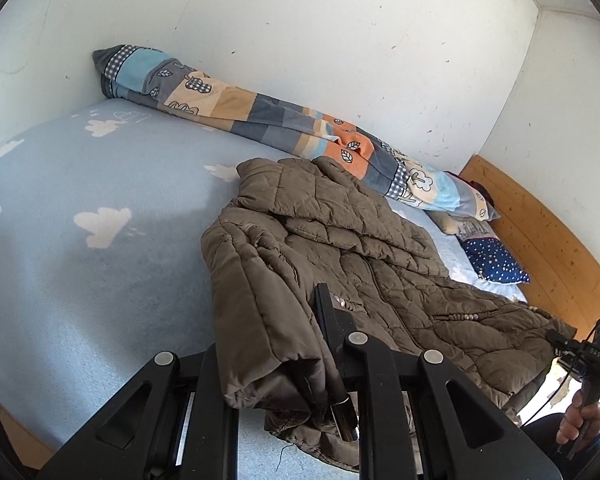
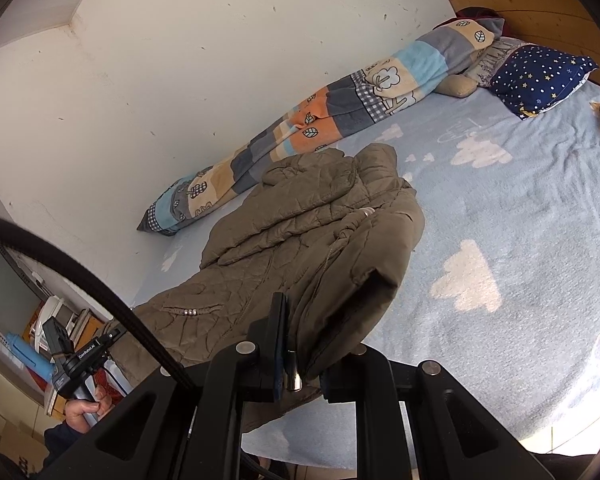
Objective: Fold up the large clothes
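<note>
Jacket lies on the bed; your left gripper and right gripper each pinch a near sleeve cuff. Next, carry both across the front.

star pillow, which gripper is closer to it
Right. The right gripper, shut on the jacket sleeve, is on the side of the jacket toward the star pillow; the left gripper grips the sleeve on the far side.

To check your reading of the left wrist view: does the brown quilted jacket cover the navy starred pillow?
No, the brown quilted jacket lies apart from the navy starred pillow, with light blue bedding showing between them.
</note>
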Action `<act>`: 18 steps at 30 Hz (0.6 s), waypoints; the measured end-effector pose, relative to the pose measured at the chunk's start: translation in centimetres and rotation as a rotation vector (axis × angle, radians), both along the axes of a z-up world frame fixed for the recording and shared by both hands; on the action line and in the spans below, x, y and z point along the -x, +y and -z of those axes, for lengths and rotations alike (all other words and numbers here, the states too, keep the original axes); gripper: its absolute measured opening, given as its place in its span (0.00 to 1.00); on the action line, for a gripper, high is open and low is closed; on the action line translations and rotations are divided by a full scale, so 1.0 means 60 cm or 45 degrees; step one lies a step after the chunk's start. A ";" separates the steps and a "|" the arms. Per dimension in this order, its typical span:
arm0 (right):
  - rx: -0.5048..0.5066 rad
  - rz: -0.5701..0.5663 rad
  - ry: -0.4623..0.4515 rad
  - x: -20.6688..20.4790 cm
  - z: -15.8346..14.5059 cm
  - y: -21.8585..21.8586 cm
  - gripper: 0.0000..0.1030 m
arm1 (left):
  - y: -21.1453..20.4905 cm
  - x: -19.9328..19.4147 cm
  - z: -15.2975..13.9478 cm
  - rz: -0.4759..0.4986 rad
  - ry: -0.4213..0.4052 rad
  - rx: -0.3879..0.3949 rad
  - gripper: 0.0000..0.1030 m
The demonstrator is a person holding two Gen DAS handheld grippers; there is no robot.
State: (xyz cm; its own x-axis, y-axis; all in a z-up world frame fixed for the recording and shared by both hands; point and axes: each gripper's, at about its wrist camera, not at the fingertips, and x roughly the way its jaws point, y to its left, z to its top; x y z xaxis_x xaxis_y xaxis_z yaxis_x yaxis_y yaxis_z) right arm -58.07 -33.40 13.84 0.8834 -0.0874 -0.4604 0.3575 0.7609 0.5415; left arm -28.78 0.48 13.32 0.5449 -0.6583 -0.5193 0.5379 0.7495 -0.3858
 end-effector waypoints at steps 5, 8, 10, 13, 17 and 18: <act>0.008 0.001 0.008 0.003 -0.002 0.003 0.14 | -0.003 0.004 -0.004 -0.003 -0.002 -0.013 0.15; 0.006 0.006 0.010 0.007 -0.004 0.005 0.14 | -0.003 0.005 -0.007 -0.003 -0.008 -0.024 0.15; 0.009 0.008 0.013 0.007 -0.005 0.006 0.14 | -0.003 0.009 -0.011 -0.001 -0.019 -0.030 0.15; 0.014 0.006 0.013 0.011 -0.008 0.010 0.14 | -0.002 0.013 -0.019 0.000 -0.028 -0.029 0.15; 0.021 0.004 0.002 0.018 -0.016 0.015 0.14 | -0.001 0.011 -0.028 0.003 -0.042 -0.034 0.15; 0.021 0.004 -0.001 0.020 -0.019 0.016 0.14 | -0.001 0.011 -0.028 0.002 -0.045 -0.037 0.15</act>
State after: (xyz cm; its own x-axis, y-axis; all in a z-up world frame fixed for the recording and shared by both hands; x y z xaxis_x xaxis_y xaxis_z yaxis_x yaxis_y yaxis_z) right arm -59.24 -32.44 14.96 0.8835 -0.0977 -0.4582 0.3593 0.7688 0.5289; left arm -29.44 0.39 15.01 0.5623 -0.6442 -0.5185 0.5519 0.7593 -0.3448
